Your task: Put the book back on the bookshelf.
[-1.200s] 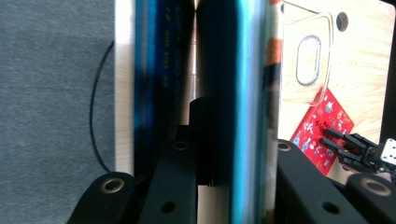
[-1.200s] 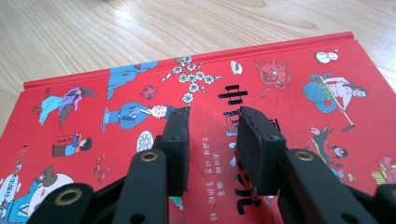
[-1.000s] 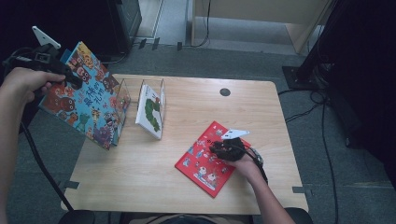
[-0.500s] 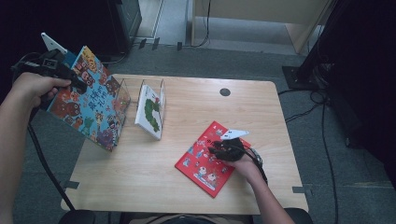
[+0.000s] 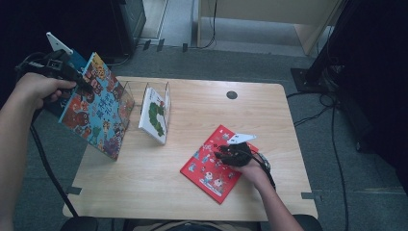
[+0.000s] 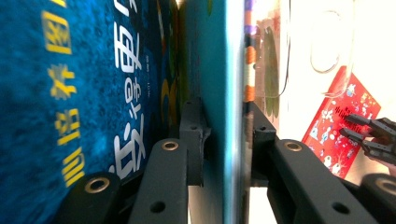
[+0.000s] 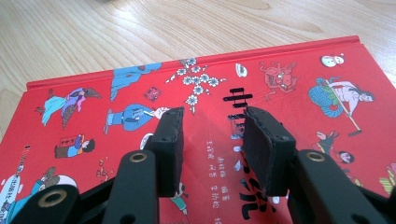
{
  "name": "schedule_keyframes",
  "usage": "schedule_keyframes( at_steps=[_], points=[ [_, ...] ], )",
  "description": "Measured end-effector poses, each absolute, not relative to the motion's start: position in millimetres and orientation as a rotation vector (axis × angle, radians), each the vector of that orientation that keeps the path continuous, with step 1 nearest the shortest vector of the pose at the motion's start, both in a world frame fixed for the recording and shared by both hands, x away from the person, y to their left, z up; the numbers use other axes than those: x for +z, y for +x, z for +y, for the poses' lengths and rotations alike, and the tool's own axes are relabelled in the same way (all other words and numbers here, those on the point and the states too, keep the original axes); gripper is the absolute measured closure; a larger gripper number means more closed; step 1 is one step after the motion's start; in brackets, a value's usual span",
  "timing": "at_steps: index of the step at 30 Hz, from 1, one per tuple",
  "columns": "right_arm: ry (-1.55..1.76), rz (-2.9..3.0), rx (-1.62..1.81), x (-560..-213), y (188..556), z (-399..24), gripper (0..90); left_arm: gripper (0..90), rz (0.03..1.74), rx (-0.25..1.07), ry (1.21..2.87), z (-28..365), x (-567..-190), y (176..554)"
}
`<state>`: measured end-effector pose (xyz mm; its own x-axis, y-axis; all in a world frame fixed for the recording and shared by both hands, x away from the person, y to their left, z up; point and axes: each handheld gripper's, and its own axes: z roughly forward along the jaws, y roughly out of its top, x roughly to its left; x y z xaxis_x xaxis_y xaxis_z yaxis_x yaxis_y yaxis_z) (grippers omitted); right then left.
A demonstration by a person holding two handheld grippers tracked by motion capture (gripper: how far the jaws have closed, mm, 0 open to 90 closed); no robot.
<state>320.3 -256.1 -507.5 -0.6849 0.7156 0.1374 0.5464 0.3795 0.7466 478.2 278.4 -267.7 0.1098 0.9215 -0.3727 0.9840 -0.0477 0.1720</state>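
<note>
1. Surface: pale wood table (image 5: 192, 202) with rounded corners, a dark round plug (image 5: 232, 95) near its far edge. Grey floor around it, cables (image 5: 332, 125) trailing at right, dark equipment at the far left and right.
2. Clear wire-framed book rack (image 5: 144, 96) stands far left on the table; a white book with a green caterpillar (image 5: 155, 118) leans in it.
3. Colourful picture book (image 5: 96, 108) is held tilted on edge at the table's left edge, its lower corner near the table's left side, just left of the rack.
4. Left gripper (image 5: 79, 79) is at the book's upper far edge. In the left gripper view (image 6: 224, 140) the book's teal edge (image 6: 224, 70) sits between the jaws; jaws have just been opening, and a slim gap shows by the right jaw. Contact is hard to judge.
5. Red book (image 5: 211, 166) lies flat, near right on the table. Right gripper (image 5: 226, 155) rests over its right part; in the right gripper view (image 7: 212, 144) the jaws stand apart above the cover (image 7: 280, 70), nothing between them.
6. Hidden: the picture book's back is cut off; its cover blurs up close.
7. Versus a second ago: the picture book stands slightly more to the left; the red book is unchanged.
</note>
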Motion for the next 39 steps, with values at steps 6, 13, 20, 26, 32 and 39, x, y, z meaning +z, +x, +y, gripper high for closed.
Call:
schedule_keyframes(
  at_steps=[6,13,20,26,32,39],
  points=[
    [1.128,2.430,1.194,-507.5,320.5,-256.2,58.2,72.1,1.854,-0.218,2.020,278.5,-264.1,476.5],
    [1.127,2.430,1.195,-507.5,320.4,-256.2,58.0,67.4,1.867,-0.200,2.028,277.3,-254.4,475.1],
    [1.128,2.431,1.198,-507.6,320.5,-256.4,57.8,63.4,1.867,-0.166,2.009,282.1,-238.9,470.5],
    [1.129,2.431,1.202,-507.7,320.6,-256.6,57.4,58.7,1.866,-0.145,2.017,285.6,-229.2,464.8],
    [1.129,2.431,1.204,-507.8,320.7,-256.6,57.2,57.9,1.786,-0.138,1.973,288.4,-209.6,458.4],
    [1.128,2.434,1.211,-507.9,321.0,-257.1,56.2,56.7,1.725,-0.112,1.986,280.6,-202.2,452.4]
  ],
)
